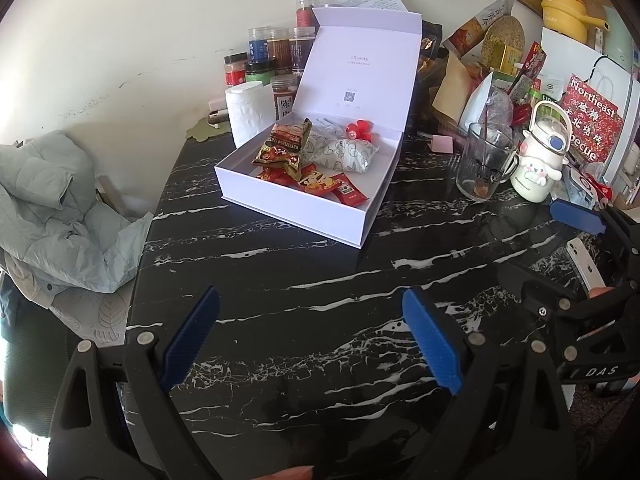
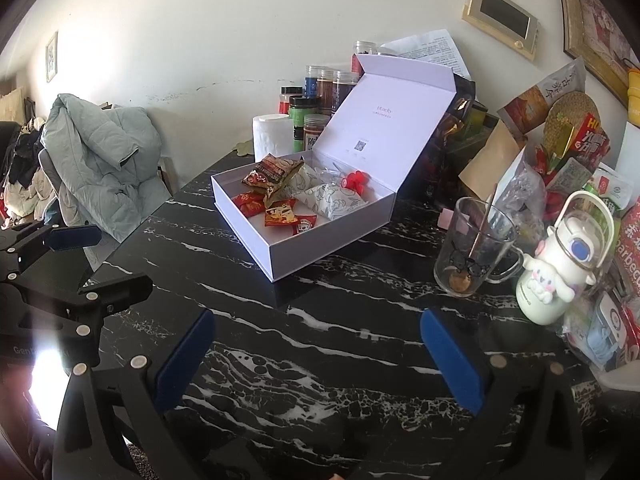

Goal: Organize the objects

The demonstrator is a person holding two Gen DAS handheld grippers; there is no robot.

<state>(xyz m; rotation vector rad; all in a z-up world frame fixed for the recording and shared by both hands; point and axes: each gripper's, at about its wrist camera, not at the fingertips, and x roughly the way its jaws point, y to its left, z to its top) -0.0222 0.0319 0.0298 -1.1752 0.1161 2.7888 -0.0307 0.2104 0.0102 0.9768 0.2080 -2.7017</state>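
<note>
Black marble-patterned table (image 1: 304, 280) with white veining. White rectangular cardboard box (image 1: 280, 204), hinged lid upright, sits toward the table's far side; inside lie red and gold snack packets (image 1: 280, 156), a pale patterned pouch (image 1: 344, 152) and small red pieces (image 1: 358, 128). Left gripper (image 1: 312, 332): blue-padded jaws spread wide over bare tabletop, nothing between them. Right gripper (image 2: 320, 356): jaws likewise spread, empty. Clear glass mug (image 2: 472, 248) with spoon stands right of the box, beside a white cartoon-dog bottle (image 2: 552, 280).

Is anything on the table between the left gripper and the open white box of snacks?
Nothing visible: only bare black marble table lies between the open left gripper and the white lidded cardboard box.
</note>
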